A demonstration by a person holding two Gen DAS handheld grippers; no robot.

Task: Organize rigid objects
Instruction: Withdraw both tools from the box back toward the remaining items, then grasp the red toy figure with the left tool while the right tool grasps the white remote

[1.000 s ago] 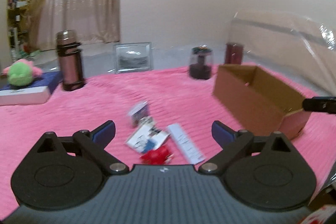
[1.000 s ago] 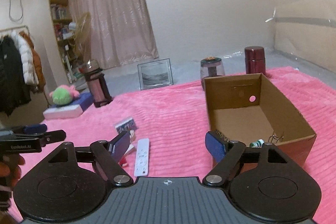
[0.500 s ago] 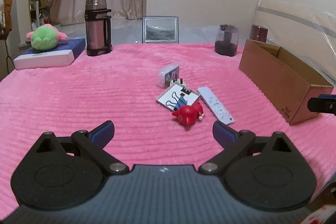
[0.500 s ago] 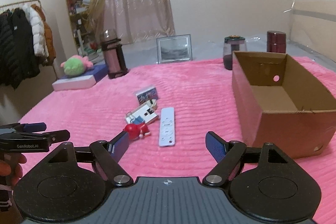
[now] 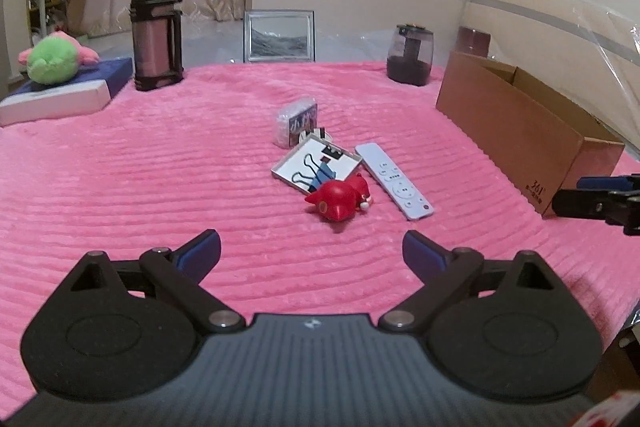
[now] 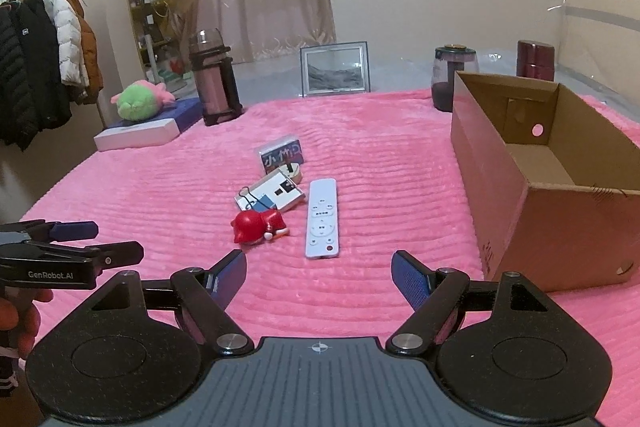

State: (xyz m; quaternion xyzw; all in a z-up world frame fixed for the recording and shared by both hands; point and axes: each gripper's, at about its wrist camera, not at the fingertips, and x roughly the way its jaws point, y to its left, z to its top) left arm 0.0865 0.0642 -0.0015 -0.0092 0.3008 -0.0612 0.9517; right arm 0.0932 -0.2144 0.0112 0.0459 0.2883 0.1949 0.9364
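Note:
A small cluster lies mid-blanket: a red toy figure [image 5: 340, 201] [image 6: 256, 225], a white remote [image 5: 394, 179] [image 6: 322, 218], a flat white tin with a blue binder clip [image 5: 316, 163] [image 6: 269, 198] and a small wrapped box [image 5: 296, 121] [image 6: 281, 154]. An open cardboard box [image 5: 520, 131] [image 6: 540, 183] stands to their right. My left gripper [image 5: 312, 253] hovers open just short of the red toy, nothing between its fingers. My right gripper [image 6: 319, 273] is open too, in front of the remote, empty. Each gripper's tip shows at the edge of the other's view.
At the back stand a thermos [image 5: 156, 33], a framed picture [image 5: 279, 35], a dark glass jar [image 5: 411, 54] and a maroon canister [image 6: 535, 59]. A green plush on a flat box [image 5: 54, 61] sits back left. Pink blanket [image 5: 140, 187] covers the surface; coats hang far left.
Both grippers have come down and forward toward the cluster, which now sits larger and nearer. The views steadied from blur. Jaws stayed open.

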